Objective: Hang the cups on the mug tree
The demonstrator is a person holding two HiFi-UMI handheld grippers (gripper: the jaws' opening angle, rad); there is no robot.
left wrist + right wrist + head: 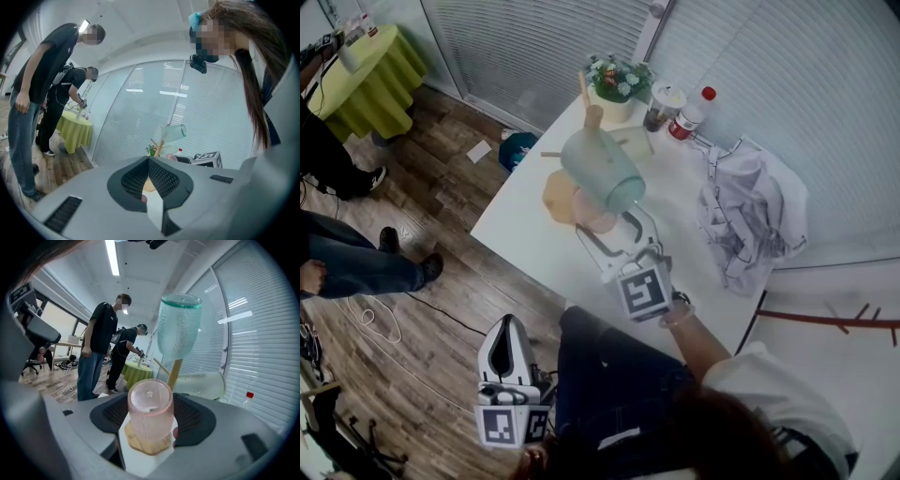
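I log right gripper (151, 425) jaws closed on the pink cup (150, 411), axis upright, just lower left of the mug tree (175, 373) stem at frame centre, while left gripper (149, 182), jaws together and empty, sits farther off.

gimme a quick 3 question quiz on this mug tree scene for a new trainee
1. True or false: the left gripper holds a cup.
2. What stands between the jaws of the right gripper? A) a green cup B) the pink cup C) a red-capped bottle
3. Fill in: the green cup sits upside down on the ____.

Key: 1. False; its jaws are together with nothing between them. 2. B. 3. mug tree.
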